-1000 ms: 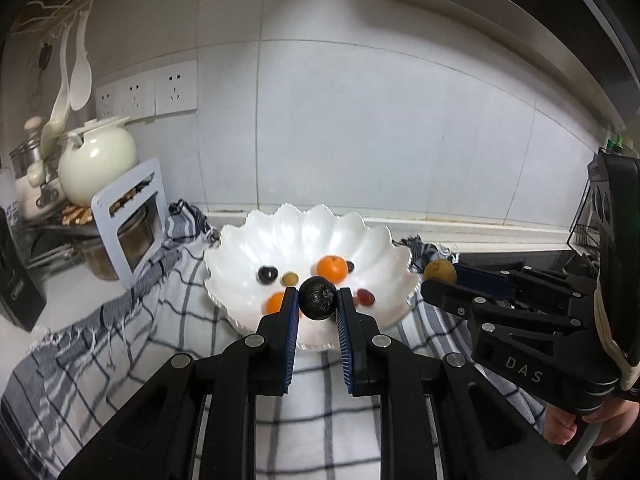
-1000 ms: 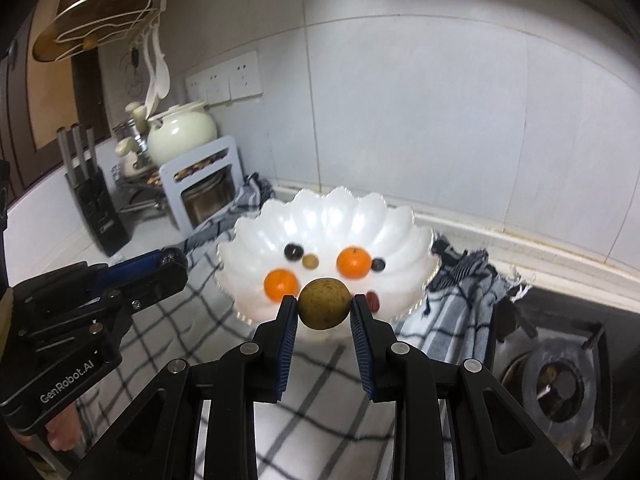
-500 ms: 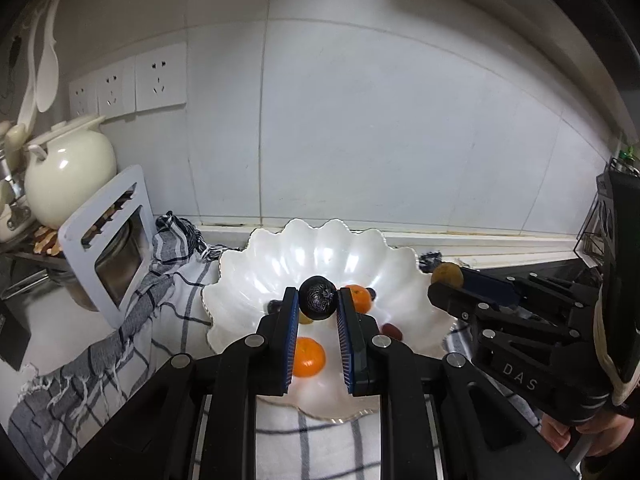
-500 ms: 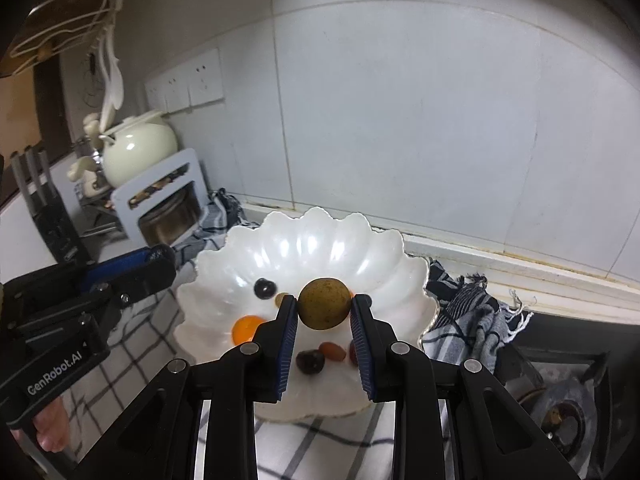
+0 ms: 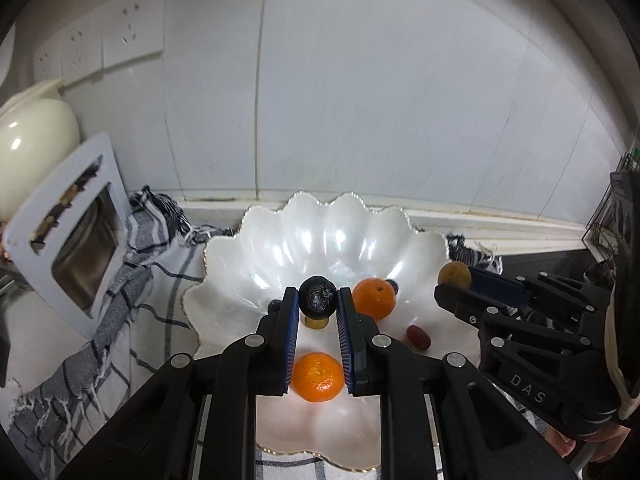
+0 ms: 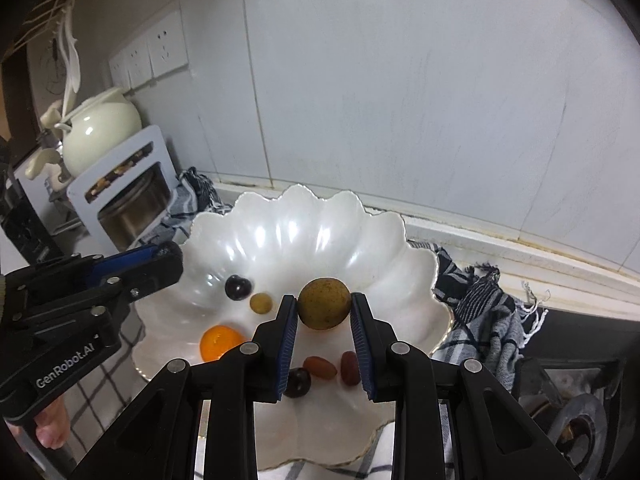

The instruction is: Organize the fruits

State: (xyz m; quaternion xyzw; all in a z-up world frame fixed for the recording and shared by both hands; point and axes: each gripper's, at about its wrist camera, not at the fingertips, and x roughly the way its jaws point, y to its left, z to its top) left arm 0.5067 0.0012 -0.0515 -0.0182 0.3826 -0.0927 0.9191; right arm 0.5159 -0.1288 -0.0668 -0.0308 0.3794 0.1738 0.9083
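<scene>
Pearly white, the scalloped bowl fills the lower centre of both frames on a checked cloth. My left gripper pinches a dark wrinkled fruit above the bowl's middle, with 2 oranges beneath and beside it. My right gripper clamps a tan round fruit over the bowl, above 2 red dates and a dark berry at centre left.

a home kitchen: white tiled wall with sockets, a cream teapot, a gas burner, checked cloth on the desk.
</scene>
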